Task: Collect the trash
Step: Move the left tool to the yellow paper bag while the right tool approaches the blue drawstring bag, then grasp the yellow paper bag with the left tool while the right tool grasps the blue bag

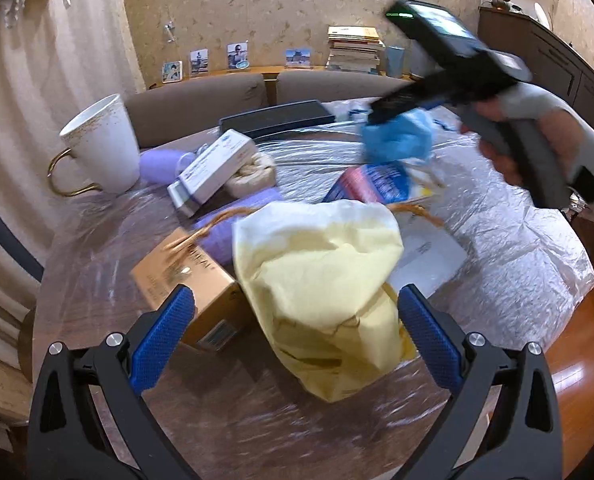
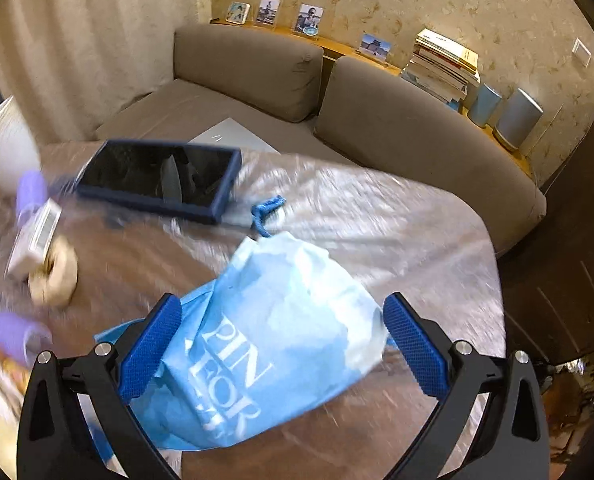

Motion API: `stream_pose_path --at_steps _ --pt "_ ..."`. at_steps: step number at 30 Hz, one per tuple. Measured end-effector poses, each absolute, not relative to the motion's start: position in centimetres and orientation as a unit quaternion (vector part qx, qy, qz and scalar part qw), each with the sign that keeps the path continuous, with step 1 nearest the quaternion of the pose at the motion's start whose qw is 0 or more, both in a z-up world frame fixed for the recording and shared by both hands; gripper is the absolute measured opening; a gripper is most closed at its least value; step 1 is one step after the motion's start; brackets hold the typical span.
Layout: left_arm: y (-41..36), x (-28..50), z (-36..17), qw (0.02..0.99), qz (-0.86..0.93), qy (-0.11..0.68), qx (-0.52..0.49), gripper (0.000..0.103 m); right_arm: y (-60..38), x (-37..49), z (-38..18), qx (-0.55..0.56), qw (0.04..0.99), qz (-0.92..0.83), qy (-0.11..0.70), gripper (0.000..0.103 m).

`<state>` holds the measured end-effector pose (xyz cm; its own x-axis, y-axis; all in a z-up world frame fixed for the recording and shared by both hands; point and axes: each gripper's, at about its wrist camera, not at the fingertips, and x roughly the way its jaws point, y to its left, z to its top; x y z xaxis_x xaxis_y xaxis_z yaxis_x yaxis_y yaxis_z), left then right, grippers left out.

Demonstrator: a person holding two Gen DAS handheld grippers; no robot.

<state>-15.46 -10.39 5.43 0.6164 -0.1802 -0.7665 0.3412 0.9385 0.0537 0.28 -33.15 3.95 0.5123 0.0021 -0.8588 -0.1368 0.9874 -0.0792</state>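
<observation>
Trash collection: we spread our left gripper (image 1: 295, 312) wide around a crumpled yellow bag (image 1: 321, 280), gripping nothing; our right gripper (image 2: 279, 336) likewise straddles a blue drawstring bag (image 2: 273, 340) above the plastic-covered table (image 2: 397, 220), whether it is pinched we cannot tell.

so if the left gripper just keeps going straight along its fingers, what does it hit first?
Most likely the crumpled yellow bag, which sits between the open fingers of the left gripper and fills the path ahead. The brown cardboard box lies just left of that line. Depth is uncertain.
</observation>
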Motion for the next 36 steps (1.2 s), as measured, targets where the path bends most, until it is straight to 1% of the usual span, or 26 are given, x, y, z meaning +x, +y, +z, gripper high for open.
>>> stream_pose_path --at_steps 1,5,8,10,12,15,22,26,31,32,34,35,36 --pt "-10.2 -15.5 5.4 0.894 -0.146 0.413 0.095 0.102 -33.6 -0.1 4.0 -0.059 0.868 0.037 0.492 0.099" --pt "-10.4 -15.0 5.9 0.898 -0.151 0.405 0.085 0.102 -36.0 -0.2 4.0 0.035 0.866 0.017 0.499 0.099" --pt "-11.2 -15.1 6.5 0.902 -0.153 0.39 0.1 0.102 -37.2 -0.6 4.4 0.088 0.87 0.008 0.485 0.099" --pt "-11.5 -15.2 6.0 0.896 -0.159 0.4 0.109 0.102 -38.4 -0.8 4.5 0.122 0.868 -0.01 0.481 0.099" --pt "-11.6 -15.2 5.0 0.894 -0.146 0.404 0.126 0.102 -39.0 -0.6 3.9 0.138 0.862 -0.023 0.486 0.099" --pt "-12.3 -15.9 4.3 0.897 -0.125 0.39 0.166 0.102 -38.9 0.0 2.5 0.171 0.842 -0.013 0.511 0.099" --pt "-13.4 -16.7 4.2 0.898 -0.11 0.367 0.218 0.102 -37.0 0.6 0.6 0.163 0.837 -0.011 0.523 0.099" --pt "-14.2 -17.7 4.2 0.898 -0.115 0.354 0.234 0.102 -36.0 0.4 1.0 0.136 0.848 -0.005 0.512 0.093" --pt "-15.0 -19.1 4.5 0.902 -0.113 0.321 0.266 0.102 -35.5 0.0 1.4 0.097 0.86 -0.014 0.501 0.092" --pt "-15.0 -19.5 4.8 0.904 -0.117 0.314 0.265 0.102 -35.4 -0.1 1.5 0.093 0.861 -0.015 0.5 0.092" --pt "-14.9 -19.8 4.8 0.902 -0.115 0.331 0.253 0.102 -35.4 -0.3 1.6 0.088 0.862 -0.021 0.498 0.092" --pt "-14.5 -19.5 4.7 0.902 -0.119 0.344 0.232 0.102 -35.5 -0.4 1.6 0.089 0.862 -0.022 0.498 0.092" --pt "-13.7 -19.1 4.5 0.9 -0.131 0.369 0.191 0.102 -35.7 -0.5 1.6 0.092 0.862 -0.021 0.498 0.092"
